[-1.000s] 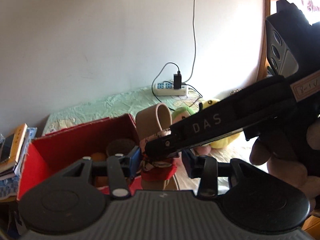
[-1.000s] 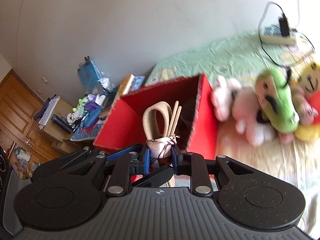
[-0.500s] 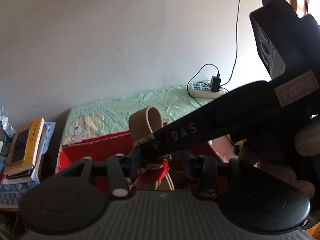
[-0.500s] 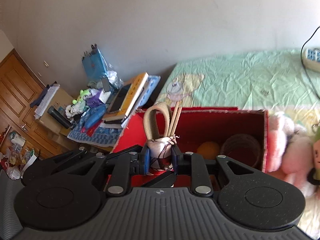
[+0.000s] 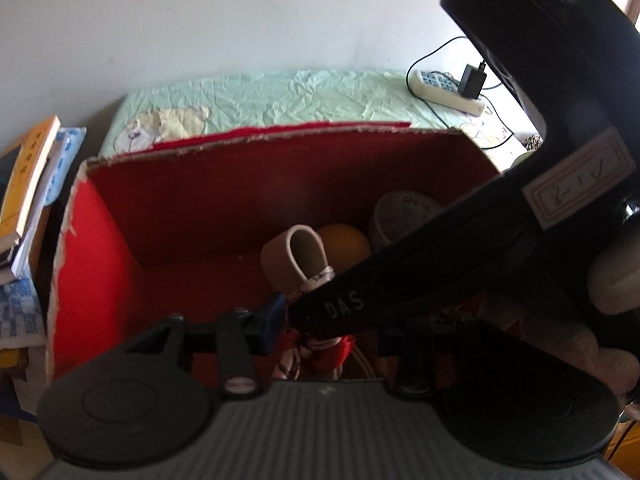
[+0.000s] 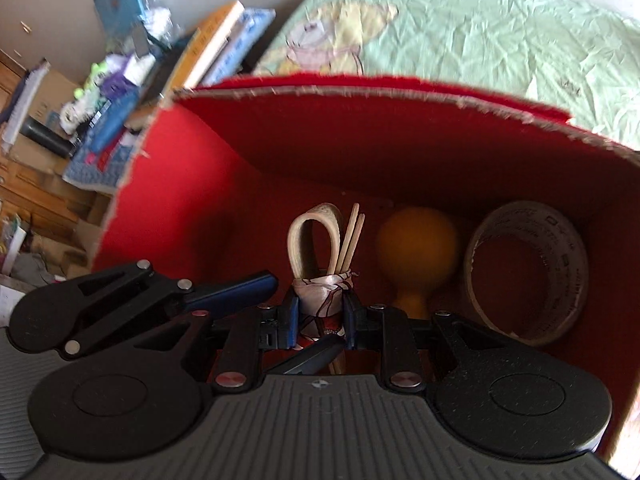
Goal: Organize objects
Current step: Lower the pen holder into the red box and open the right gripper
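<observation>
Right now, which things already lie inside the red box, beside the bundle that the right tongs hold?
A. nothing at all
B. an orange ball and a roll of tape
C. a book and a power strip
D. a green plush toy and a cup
B: in the right wrist view the orange ball and the roll of tape sit in the red box, right of the bundle clamped by the right tongs.

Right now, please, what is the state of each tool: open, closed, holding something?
Left tool: open around the bundle, not clamping it.
Right tool: closed on the bundle, above the red box.
</observation>
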